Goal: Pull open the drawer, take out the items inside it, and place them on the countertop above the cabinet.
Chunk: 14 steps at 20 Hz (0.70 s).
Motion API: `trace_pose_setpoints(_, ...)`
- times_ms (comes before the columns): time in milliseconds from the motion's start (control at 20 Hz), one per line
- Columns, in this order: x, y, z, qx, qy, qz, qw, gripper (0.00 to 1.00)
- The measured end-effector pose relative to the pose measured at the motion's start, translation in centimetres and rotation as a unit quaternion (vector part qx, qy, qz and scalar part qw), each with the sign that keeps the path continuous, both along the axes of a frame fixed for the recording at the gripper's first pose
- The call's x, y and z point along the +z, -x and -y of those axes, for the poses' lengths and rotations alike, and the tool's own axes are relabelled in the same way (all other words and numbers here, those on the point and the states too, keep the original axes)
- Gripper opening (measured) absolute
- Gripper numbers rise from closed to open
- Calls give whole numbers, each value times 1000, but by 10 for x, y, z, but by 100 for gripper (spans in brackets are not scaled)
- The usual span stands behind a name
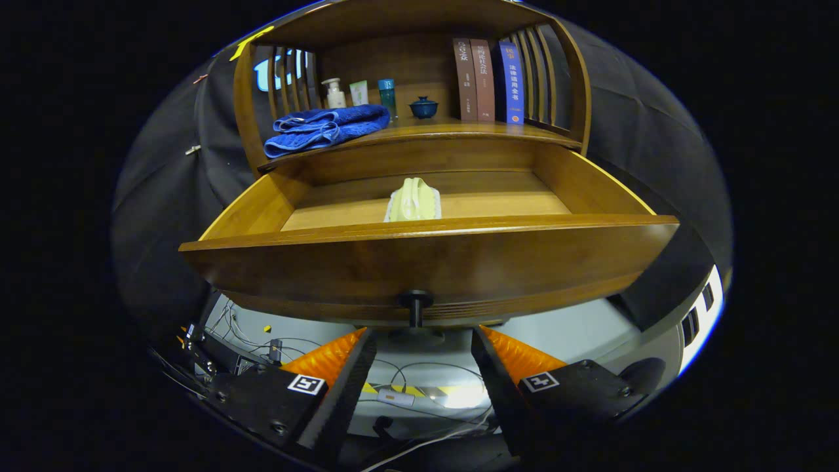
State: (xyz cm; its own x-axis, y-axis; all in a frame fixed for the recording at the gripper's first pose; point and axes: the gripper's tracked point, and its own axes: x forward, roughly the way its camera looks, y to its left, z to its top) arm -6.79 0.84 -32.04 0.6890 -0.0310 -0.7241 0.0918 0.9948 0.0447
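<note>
The wooden drawer (426,262) stands pulled open, its front panel just beyond my fingers. Its black knob (415,307) hangs right above the gap between the two fingertips, untouched. Inside the drawer, near the middle of its floor, lies a pale yellow-green folded item (413,200). My gripper (423,341) is open, its orange and black fingers (334,360) spread on either side of the knob and slightly below it. Above the drawer runs the wooden countertop (459,131), with a folded blue towel (324,128) lying on its left part.
On the countertop behind the towel stand a pump bottle (335,93), a small tube (358,92), a teal bottle (387,96), a dark blue lidded bowl (423,107) and three upright books (488,80). Slatted wooden sides enclose the shelf. Cables (406,387) lie on the floor below.
</note>
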Motion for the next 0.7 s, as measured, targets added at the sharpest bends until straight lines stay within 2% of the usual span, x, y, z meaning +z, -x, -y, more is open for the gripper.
trace_pose_setpoints(100,33,-5,-6,-15,-17,22,1000,89)
trace_pose_setpoints(350,114,-53,-23,5,-19,91,996,91)
trace_pose_setpoints(500,126,-102,-25,10,-30,88,996,92)
trace_pose_setpoints(700,103,-160,-23,23,0,33,999,98)
